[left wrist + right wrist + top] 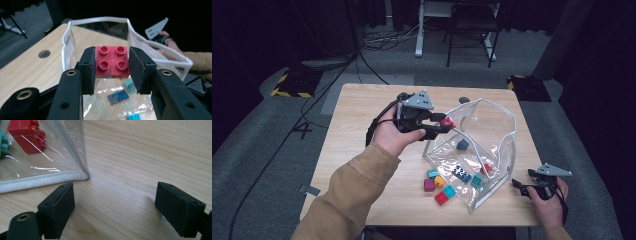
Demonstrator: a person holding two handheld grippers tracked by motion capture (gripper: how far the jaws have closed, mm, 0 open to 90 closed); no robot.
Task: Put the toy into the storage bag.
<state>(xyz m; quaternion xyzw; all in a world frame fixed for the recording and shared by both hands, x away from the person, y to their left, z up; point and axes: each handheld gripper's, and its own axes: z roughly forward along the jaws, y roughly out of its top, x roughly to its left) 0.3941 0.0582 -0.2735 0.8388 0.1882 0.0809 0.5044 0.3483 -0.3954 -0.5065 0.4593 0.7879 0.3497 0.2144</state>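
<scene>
My left gripper (112, 65) is shut on a dark red four-stud brick (111, 61), both pads pressing its sides. In the high view the left gripper (447, 123) holds that brick (448, 121) above the table, at the open rim of a clear plastic pouch (492, 130) with white edging. Inside the pouch lie a dark blue brick (117, 96), a teal brick (129, 85) and a red brick (26, 135). My right gripper (113, 206) rests open on the wood beside the pouch's corner (82, 173), nothing between its jaws; it sits at the table's right front edge (532, 186).
Several loose bricks lie on the table (362, 110) in front of the pouch: magenta (429, 184), orange (439, 181), teal (449, 190) and red (441, 198). A round hole (44, 53) is in the tabletop. A chair and a desk frame stand on the floor beyond.
</scene>
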